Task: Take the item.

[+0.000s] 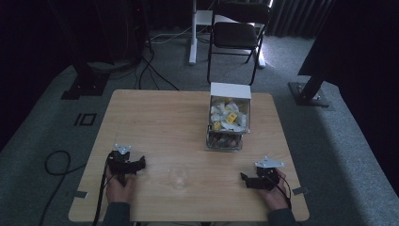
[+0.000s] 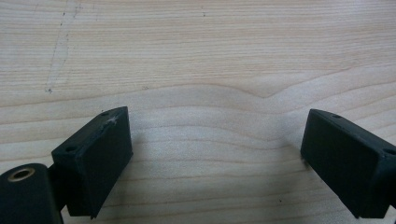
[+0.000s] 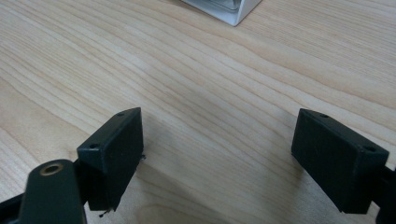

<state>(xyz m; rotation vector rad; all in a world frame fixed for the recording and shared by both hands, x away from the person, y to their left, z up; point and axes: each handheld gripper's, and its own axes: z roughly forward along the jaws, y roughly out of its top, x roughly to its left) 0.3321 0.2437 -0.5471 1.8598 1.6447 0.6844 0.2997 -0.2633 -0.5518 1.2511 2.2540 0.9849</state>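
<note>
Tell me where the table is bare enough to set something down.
The whole far-left stretch of the table, beyond the left gripper and left of the white box, is bare. So is the near edge between the clear cup and the right gripper. It is crowded around the box of packets.

Table (image 1: 155, 117) pale wood, smooth matt grain; jaws matt black plastic; cup (image 1: 178, 177) clear glossy plastic.

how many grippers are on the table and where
2. The left gripper rests near the table's front-left edge, the right gripper near its front-right edge. Each is held in a hand, jaws open, pointing inward.
</note>
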